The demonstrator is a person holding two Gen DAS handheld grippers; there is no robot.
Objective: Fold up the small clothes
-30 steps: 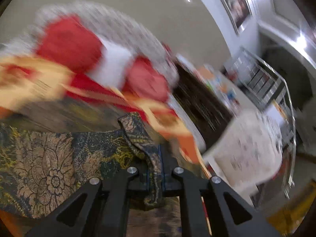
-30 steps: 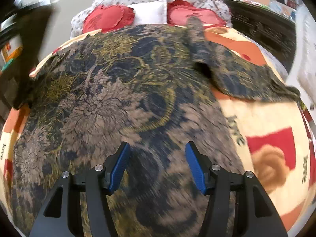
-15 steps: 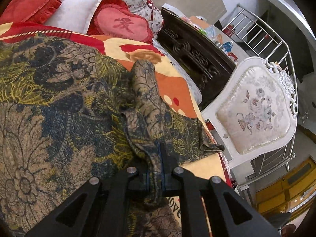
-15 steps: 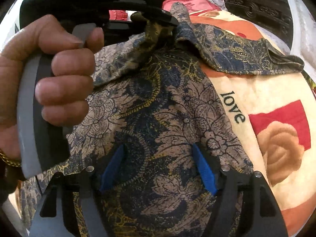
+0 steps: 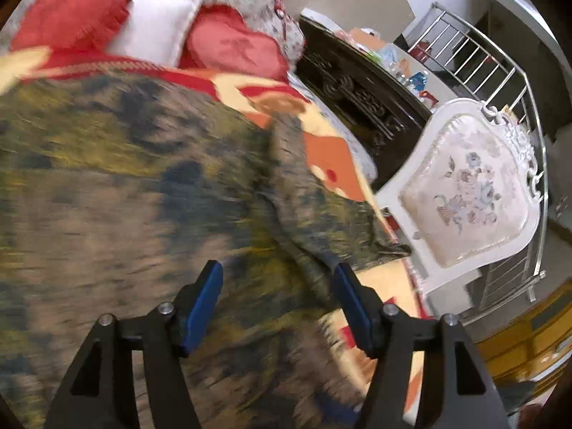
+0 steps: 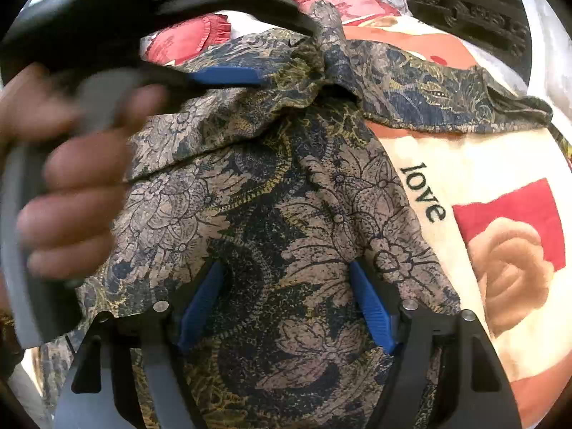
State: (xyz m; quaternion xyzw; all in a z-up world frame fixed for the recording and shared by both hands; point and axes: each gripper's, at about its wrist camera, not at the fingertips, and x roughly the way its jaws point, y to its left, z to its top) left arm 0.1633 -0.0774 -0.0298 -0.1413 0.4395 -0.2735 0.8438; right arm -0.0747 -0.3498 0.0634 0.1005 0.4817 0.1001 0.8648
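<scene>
Both grippers had their blue pads spread wide, holding nothing. The left gripper (image 5: pixel 277 307) and the right gripper (image 6: pixel 286 304) hung over the flowery dark cloth (image 6: pixel 271 214), which lay spread on the bed blanket (image 6: pixel 482 186).

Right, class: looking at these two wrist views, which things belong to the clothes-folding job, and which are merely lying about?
Belong to the job:
- patterned garment, spread on the bed
- left gripper, open above it
- right gripper, open over it

Just lying about:
- red cushions
- white pillow
- "love" blanket
- white floral chair
- dark carved cabinet
</scene>
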